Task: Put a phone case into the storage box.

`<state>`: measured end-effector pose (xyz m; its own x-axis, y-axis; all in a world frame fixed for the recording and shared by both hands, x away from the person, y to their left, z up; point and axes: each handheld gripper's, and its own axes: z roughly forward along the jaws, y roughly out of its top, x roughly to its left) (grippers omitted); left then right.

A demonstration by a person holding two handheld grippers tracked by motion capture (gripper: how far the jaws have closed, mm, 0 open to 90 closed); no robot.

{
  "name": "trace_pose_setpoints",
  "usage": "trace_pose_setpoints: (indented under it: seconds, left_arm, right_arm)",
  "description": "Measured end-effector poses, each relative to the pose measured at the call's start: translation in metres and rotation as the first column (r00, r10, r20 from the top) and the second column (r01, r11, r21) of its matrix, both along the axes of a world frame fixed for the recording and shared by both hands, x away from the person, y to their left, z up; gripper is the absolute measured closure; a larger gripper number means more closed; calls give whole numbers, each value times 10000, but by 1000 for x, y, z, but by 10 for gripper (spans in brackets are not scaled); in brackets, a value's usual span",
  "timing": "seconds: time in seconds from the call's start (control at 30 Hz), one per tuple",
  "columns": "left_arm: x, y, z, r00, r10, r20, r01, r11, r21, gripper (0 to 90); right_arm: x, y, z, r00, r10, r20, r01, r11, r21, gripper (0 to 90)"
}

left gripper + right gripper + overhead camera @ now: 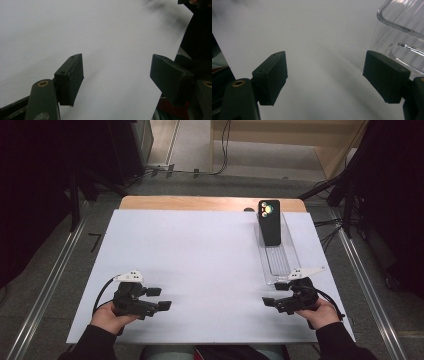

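black phone (268, 222) in a clear tray (280, 267) on a white table (190, 265); black grippers.

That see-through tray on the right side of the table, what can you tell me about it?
The clear tray looks like transparent plastic: long, narrow and shallow, with a ribbed floor and rounded rim corners. It lies flat on the white table top, lengthwise away from the person, near the table's right edge. A black phone stands upright in its far end, camera lenses showing; the near end holds nothing. The right gripper sits just in front of its near end, apart from it.
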<state>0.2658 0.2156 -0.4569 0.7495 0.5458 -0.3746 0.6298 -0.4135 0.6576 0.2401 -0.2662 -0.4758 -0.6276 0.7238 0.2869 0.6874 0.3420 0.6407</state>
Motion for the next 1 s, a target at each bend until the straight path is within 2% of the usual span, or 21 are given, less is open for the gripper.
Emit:
trace_pose_setpoints:
  seconds: [1.0]
  left_arm:
    - [0, -2, -2, 9999, -89, -88, 90, 9999, 101, 268]
  right_arm:
    - [0, 0, -1, 10000, 67, 27, -67, 9999, -81, 179]
